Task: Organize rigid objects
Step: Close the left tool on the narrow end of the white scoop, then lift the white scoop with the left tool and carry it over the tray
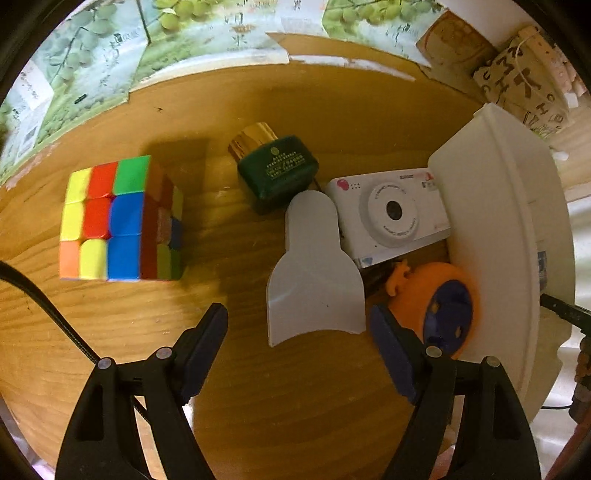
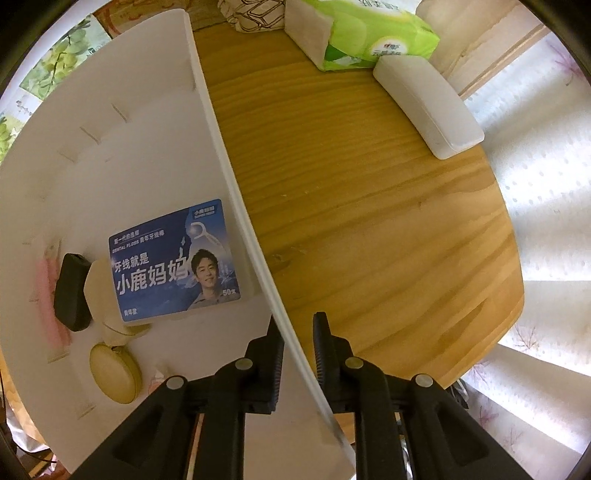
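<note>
In the left wrist view a scrambled colour cube [image 1: 110,221] lies on the wooden table at the left. A dark green bottle with a gold cap [image 1: 277,170], a white toy camera [image 1: 395,214], a pale grey scoop-shaped piece [image 1: 314,273] and an orange round toy with a blue face [image 1: 439,306] are clustered beside the white bin [image 1: 498,221]. My left gripper [image 1: 295,332] is open and empty just below the grey piece. My right gripper [image 2: 297,323] straddles the bin wall [image 2: 221,155], jaws slightly apart with a thin gap at the rim.
Inside the bin lie a blue floss box [image 2: 173,262], a black item [image 2: 72,291], a cream round case [image 2: 114,373] and something pink [image 2: 48,295]. A green tissue pack [image 2: 369,33] and a white case [image 2: 428,103] sit at the table's far side. Printed cardboard [image 1: 92,59] lines the back.
</note>
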Demonstrator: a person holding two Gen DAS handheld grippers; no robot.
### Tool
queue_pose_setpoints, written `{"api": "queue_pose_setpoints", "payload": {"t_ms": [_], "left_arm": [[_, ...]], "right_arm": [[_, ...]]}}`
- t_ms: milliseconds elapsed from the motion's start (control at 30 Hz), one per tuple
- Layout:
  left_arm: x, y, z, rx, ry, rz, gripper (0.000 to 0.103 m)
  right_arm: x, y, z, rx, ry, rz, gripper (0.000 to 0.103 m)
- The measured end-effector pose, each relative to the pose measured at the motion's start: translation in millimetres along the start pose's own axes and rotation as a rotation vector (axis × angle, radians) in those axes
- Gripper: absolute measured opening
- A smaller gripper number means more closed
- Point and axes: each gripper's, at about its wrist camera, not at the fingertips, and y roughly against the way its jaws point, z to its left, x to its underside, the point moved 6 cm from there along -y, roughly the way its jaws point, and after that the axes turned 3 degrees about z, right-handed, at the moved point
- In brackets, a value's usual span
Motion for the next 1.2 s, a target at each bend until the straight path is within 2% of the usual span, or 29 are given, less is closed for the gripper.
{"api": "queue_pose_setpoints", "payload": {"t_ms": [133,467,533,700,800,1033,1200], "left_arm": [[-2,-7,2,0.005,0.006,0.018,0.081],[-8,-5,-1,-0.018,-0.017,0.005,0.081],[-8,-5,-3,-0.042,-0.035,0.003,0.079],[-9,-3,-7,-0.071,-0.055,-0.011,0.066],[-11,-1,-7,-0.088,-0.059,-0.016,0.061],[-14,1,-14,-0.101,-0.062,-0.020,0.061],[6,0,-19,-0.099,-0.053,-0.009,0.061]], "right_arm": [[1,-4,1,0.004,-0.010,0.003,0.016],[4,-10,5,0.017,-0.019,0.006,0.017],[4,-9,6,0.020,-0.020,0.005,0.018],[4,-8,7,0.023,-0.019,0.002,0.018],[5,-8,9,0.025,-0.017,-0.002,0.018],[6,-6,10,0.027,-0.013,-0.009,0.018],[7,-4,9,0.019,-0.008,-0.020,0.018]]}}
